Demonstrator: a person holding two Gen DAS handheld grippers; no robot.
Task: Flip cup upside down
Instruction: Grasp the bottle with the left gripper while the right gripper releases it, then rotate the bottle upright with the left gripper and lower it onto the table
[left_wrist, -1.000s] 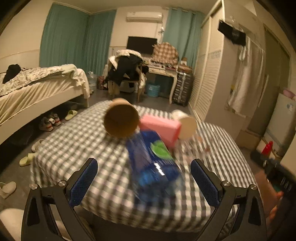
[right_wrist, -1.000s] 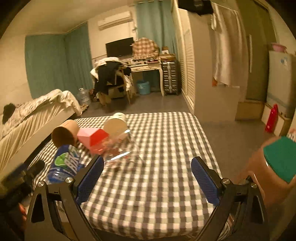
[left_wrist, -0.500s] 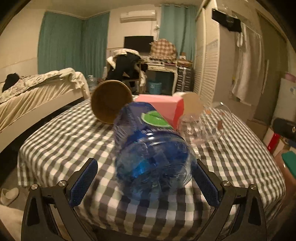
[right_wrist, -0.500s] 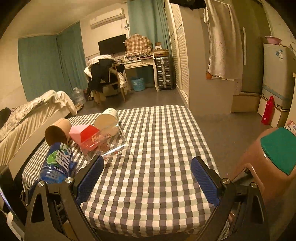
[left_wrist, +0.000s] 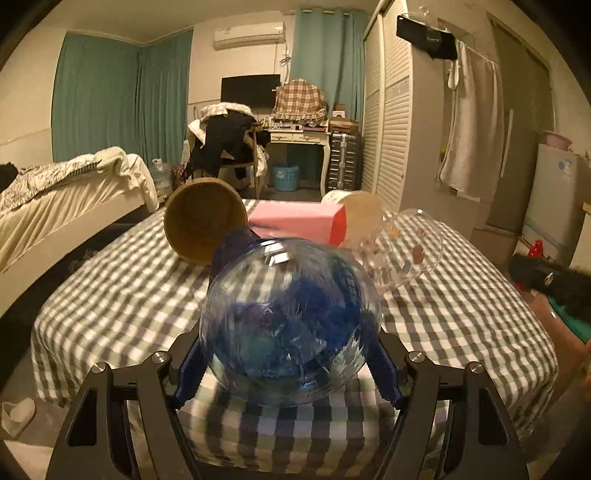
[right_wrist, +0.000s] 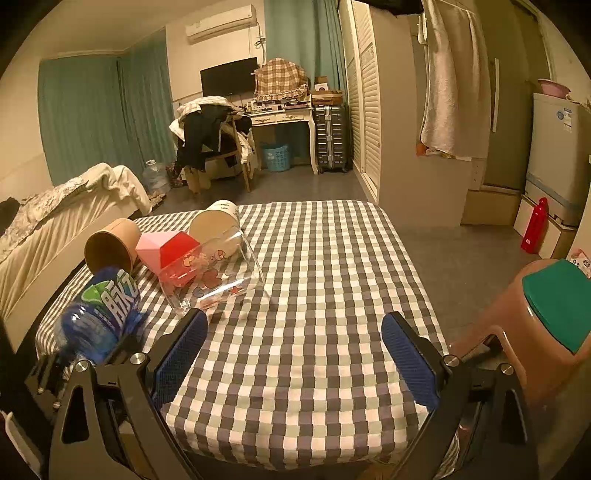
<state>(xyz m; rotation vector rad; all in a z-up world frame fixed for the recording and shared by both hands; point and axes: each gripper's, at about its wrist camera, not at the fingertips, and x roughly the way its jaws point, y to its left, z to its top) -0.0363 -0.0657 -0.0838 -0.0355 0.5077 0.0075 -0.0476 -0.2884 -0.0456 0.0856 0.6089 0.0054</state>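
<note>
The left hand-held gripper (left_wrist: 290, 363) is clenched on the base of a blue bottle (left_wrist: 291, 314), its blue pads pressed against either side of the bottom; in the right wrist view the bottle (right_wrist: 98, 314) lies tilted at 9 o'clock, held at the near left edge of the tabletop (right_wrist: 314, 295). The right hand-held gripper (right_wrist: 291, 354) is released, jaws wide apart with only checked cloth between them, hovering over the near edge.

The task's thing is presumably one of the cups lying on their sides at about 10 o'clock in the right view. A clear cup (right_wrist: 218, 273) with heart prints lies nearest, its mouth turned to the right. Just behind it are a pink box (right_wrist: 166, 251), a brown cup (right_wrist: 110, 245) with its mouth facing the camera, and a white cup (right_wrist: 216, 221). Which of these is meant I cannot tell from the task line alone.

By my reading, no cup is grasped yet: the step in hand is clearing or moving the bottle, with the flip not yet begun. The next move calls for the free right gripper to swing toward 10 o'clock, close across a cup's wall, lift it clear of the box and bottle, turn it mouth-down and set it on open cloth.
</note>
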